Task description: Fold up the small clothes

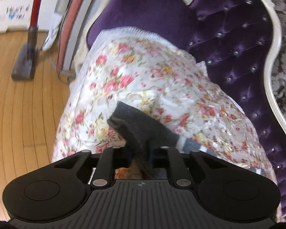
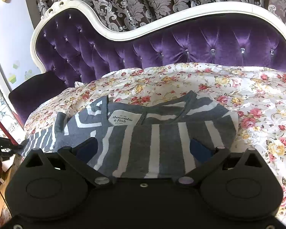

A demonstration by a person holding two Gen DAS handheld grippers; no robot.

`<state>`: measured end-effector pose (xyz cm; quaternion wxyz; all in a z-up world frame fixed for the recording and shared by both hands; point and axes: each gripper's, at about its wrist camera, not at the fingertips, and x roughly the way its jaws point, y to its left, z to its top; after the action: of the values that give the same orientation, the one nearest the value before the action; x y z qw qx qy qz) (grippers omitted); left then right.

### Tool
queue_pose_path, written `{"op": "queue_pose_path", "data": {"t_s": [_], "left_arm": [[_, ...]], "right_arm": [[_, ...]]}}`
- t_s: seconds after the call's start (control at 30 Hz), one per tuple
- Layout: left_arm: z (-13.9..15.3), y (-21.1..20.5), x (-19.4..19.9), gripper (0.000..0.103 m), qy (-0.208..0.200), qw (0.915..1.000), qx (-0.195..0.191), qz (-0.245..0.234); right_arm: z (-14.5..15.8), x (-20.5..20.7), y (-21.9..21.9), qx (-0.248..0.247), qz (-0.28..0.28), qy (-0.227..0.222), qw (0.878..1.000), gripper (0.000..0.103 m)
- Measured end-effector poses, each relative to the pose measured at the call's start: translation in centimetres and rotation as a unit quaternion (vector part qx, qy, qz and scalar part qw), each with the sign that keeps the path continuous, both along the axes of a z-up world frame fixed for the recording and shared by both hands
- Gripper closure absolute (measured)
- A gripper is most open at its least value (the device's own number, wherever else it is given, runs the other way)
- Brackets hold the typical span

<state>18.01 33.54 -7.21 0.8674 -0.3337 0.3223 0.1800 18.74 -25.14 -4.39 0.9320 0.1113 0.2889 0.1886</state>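
Left wrist view: the floral cover [image 1: 143,80] drapes over the seat of the purple sofa [image 1: 234,43], and its left edge falls away toward the wooden floor [image 1: 22,105]. Past that edge stand a vacuum cleaner [image 1: 26,61] and a pink-edged board [image 1: 70,24] leaning near the sofa's end, so the open room lies on the floor side; on the right the tufted backrest closes things in. The left gripper [image 1: 138,148] has its jaws drawn nearly together, pinching a raised fold of the grey sweater [image 1: 143,124], which stands up from the cover just ahead of the fingers. This view is blurred.

Right wrist view: the sweater [image 2: 158,139], grey with white stripes and a white neck label [image 2: 124,119], lies spread on the cover's [image 2: 247,99] near side, neckline toward the backrest [image 2: 181,43]. A wide bare band of cover runs between the sweater and the backrest, and more to the right. The sleeve end lies at the left edge of the seat. The right gripper [image 2: 143,150] hangs over the sweater's lower body with its jaws spread wide, holding nothing; whether the blue pads [image 2: 199,148] touch the knit I cannot tell.
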Motion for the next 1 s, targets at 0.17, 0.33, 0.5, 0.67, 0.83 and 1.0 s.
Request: {"op": "queue_pose_path", "data": {"t_s": [0.17, 0.33, 0.5, 0.67, 0.83, 1.0], "left_arm": [[3.9, -2.1, -0.1, 0.093, -0.006, 0.9982, 0.051, -0.032], [7.3, -3.7, 0.6, 0.094, 0.001, 0.9939, 0.1, -0.046], [7.3, -4.2, 0.8, 0.094, 0.005, 0.9936, 0.102, -0.047], [7.8, -5.6, 0.5, 0.097, -0.005, 0.992, 0.107, -0.066], [10.9, -8.4, 0.3, 0.098, -0.039, 0.9857, 0.13, -0.1], [15.7, -13.9, 0.5, 0.098, -0.1, 0.9703, 0.145, -0.166]], "right_arm": [[0.2, -0.1, -0.3, 0.008, -0.004, -0.001, 1.0, 0.001], [0.5, -0.4, -0.6, 0.021, -0.004, -0.002, 1.0, 0.001], [0.7, -0.7, -0.6, 0.027, -0.002, -0.004, 1.0, 0.001], [1.0, -1.0, -0.8, 0.034, -0.003, -0.01, 0.999, 0.001], [1.2, -0.9, -0.8, 0.041, -0.003, -0.011, 0.999, 0.001], [1.4, -1.1, -0.9, 0.046, -0.002, -0.014, 0.999, 0.001]]}}
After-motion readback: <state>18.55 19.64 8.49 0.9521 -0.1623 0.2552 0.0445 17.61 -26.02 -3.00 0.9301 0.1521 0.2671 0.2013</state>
